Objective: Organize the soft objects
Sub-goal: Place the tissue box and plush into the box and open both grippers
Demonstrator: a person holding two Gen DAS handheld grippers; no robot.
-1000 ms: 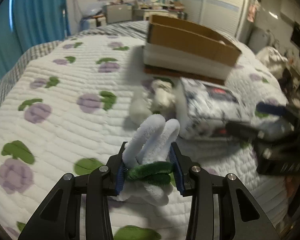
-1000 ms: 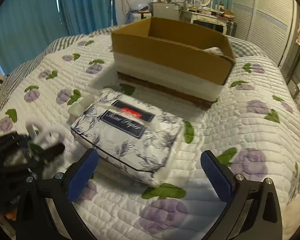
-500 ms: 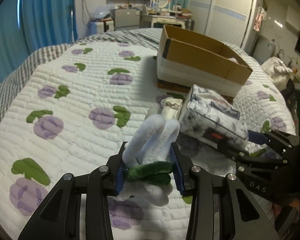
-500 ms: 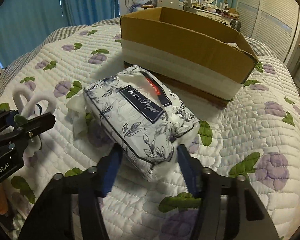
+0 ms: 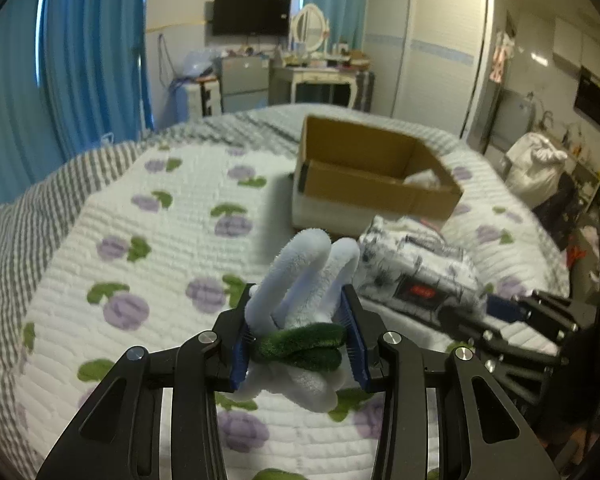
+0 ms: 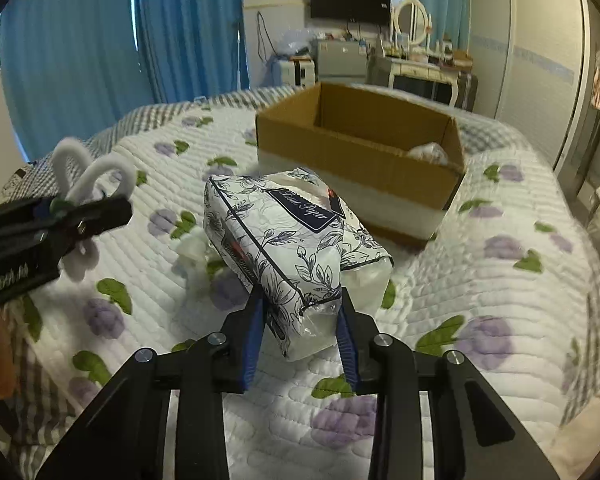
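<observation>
My left gripper [image 5: 298, 338] is shut on a white fuzzy plush with a green band [image 5: 300, 308] and holds it above the bed; it also shows in the right wrist view [image 6: 88, 184]. My right gripper [image 6: 300, 330] is shut on the near end of a floral tissue paper pack [image 6: 288, 232], lifted off the quilt; the pack also shows in the left wrist view [image 5: 416, 276]. An open cardboard box [image 6: 360, 152] sits beyond, with something white inside at its right corner [image 6: 428, 152].
The bed has a white quilt with purple flowers [image 6: 500, 280]. A crumpled white item [image 6: 194, 248] lies on the quilt left of the pack. Blue curtains, a dresser and a wardrobe stand behind the bed.
My right gripper closed on the tissue pack and lifted it. My left gripper rose and pulled back with the plush, so the box looks farther away.
</observation>
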